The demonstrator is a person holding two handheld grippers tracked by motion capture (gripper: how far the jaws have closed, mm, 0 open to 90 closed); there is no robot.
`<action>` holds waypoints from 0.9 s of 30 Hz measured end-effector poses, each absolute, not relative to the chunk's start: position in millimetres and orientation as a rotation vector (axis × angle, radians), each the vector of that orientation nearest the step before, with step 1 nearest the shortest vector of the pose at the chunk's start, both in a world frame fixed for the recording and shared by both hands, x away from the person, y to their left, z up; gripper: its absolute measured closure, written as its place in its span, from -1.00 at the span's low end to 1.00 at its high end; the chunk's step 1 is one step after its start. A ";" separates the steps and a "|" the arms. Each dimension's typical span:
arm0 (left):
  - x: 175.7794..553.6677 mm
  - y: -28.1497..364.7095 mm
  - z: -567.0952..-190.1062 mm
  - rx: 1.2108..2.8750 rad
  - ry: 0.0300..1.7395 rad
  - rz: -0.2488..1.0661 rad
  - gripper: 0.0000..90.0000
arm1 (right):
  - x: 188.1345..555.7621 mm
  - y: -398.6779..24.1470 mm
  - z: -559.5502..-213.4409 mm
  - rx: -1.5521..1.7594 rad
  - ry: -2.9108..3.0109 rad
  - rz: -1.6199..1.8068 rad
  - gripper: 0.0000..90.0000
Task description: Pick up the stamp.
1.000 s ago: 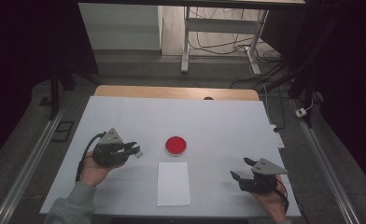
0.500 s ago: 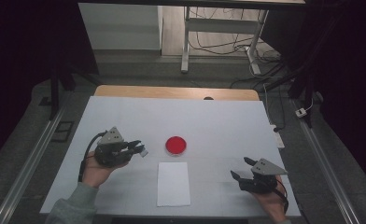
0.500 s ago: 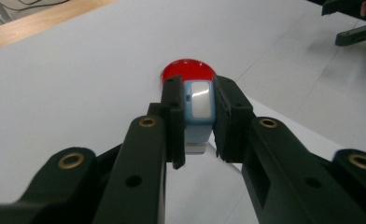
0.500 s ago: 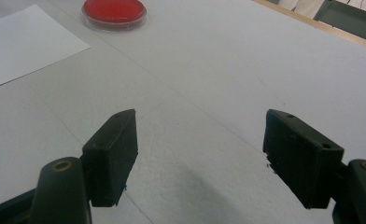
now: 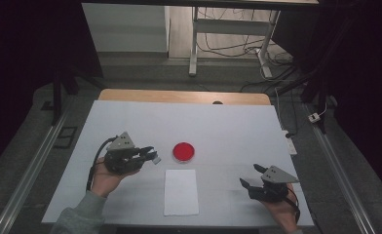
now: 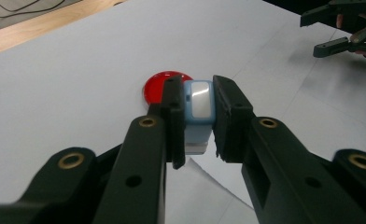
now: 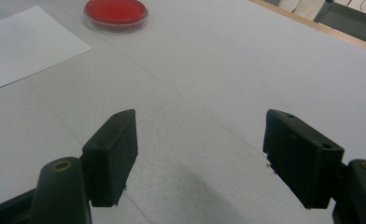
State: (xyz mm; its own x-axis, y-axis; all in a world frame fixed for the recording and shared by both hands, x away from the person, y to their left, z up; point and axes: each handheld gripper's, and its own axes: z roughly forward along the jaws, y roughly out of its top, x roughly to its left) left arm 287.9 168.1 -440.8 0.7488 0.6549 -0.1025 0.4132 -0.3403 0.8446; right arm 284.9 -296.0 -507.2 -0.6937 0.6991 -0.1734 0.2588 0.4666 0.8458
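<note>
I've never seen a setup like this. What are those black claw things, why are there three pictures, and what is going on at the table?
No robot here: a person holds a hand-operated clamp in each hand. One camera looks down from above; the other two ride on the clamps and look along their black jaws. In the view from above, the left gripper is at the left and the right gripper at the right. On the white table lie a round red dish and a white paper sheet. The left gripper is shut on a small blue-and-white block, held near the dish. The right gripper's jaws stand open with nothing between them.
</note>
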 end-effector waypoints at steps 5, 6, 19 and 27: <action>288.0 161.0 -437.7 1.983 0.790 0.313 0.68 | 285.2 -295.9 -507.8 0.795 2.214 1.151 -0.42; 288.2 159.9 -437.4 1.983 0.788 0.311 0.68 | 285.1 -296.0 -507.8 0.796 2.214 1.150 -0.42; 293.3 145.1 -435.5 1.993 0.759 0.293 0.68 | 284.8 -296.0 -507.3 0.794 2.212 1.150 -0.42; 295.6 136.3 -437.0 2.004 0.747 0.276 0.68 | 285.1 -295.7 -507.7 0.793 2.216 1.148 -0.42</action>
